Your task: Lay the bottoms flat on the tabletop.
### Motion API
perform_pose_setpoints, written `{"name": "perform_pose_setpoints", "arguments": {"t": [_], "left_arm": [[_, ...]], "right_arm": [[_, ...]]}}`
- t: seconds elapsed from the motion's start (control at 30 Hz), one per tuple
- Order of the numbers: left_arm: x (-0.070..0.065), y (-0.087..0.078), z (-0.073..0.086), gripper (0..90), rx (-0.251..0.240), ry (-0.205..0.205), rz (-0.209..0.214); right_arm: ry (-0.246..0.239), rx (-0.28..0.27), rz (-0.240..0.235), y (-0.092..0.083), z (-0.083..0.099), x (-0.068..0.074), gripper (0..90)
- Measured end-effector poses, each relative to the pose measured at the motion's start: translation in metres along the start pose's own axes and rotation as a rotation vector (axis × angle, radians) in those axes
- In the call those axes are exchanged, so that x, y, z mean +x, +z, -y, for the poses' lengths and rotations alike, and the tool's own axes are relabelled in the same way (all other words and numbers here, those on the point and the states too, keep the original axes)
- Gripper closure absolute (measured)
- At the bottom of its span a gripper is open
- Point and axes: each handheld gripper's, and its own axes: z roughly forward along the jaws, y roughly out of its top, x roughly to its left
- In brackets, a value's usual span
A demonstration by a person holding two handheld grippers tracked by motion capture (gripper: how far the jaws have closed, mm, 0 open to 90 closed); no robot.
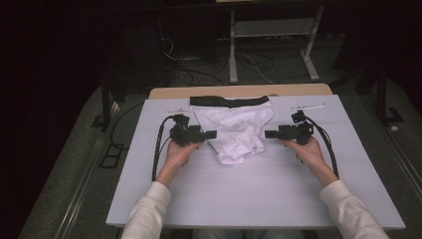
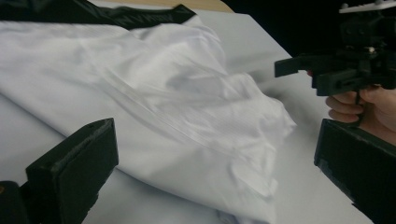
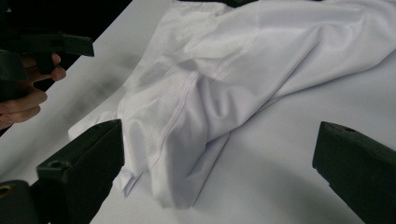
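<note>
Left gripper (image 1: 213,134): jaws spread wide and empty, tips just beside the garment's left edge.
Garment (image 1: 237,130): white underwear with a black waistband (image 1: 226,101), lying crumpled mid-table between both grippers; soft, thin knit, creased, stitched seams, narrowing toward the person.
Right gripper (image 1: 268,133): jaws wide apart, empty, near the garment's right edge.
Table (image 1: 259,189): flat, matte, pale surface.

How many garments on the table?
1: white cloth garment with a black waistband, lying crumpled at the far middle of the white table, between the left tongs and right tongs. Anything folded underneath would be hidden.
</note>
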Motion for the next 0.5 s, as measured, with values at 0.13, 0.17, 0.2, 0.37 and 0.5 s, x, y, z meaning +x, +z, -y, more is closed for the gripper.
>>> {"name": "perform_pose_setpoints", "arguments": {"t": [0.13,0.17,0.2,0.37,0.5], "left_arm": [[-0.006,-0.002,0.006,0.0,0.004,0.010,-0.005],[-0.006,-0.003,0.007,0.0,0.000,0.004,-0.001],[-0.006,-0.003,0.010,0.0,0.000,-0.002,0.001],[-0.010,-0.008,0.015,0.0,0.004,0.008,-0.010],[-0.011,-0.009,0.020,0.0,0.006,0.004,-0.006]], "right_arm": [[0.000,0.005,0.009,-0.001,0.008,0.004,2.2],[0.006,0.005,0.005,-0.001,0.010,0.005,2.6],[0.007,0.002,0.004,-0.002,0.010,0.005,3.5],[0.009,-0.018,-0.003,-0.005,0.015,0.009,4.5],[-0.007,-0.015,0.008,-0.010,0.019,0.012,5.6]]}}
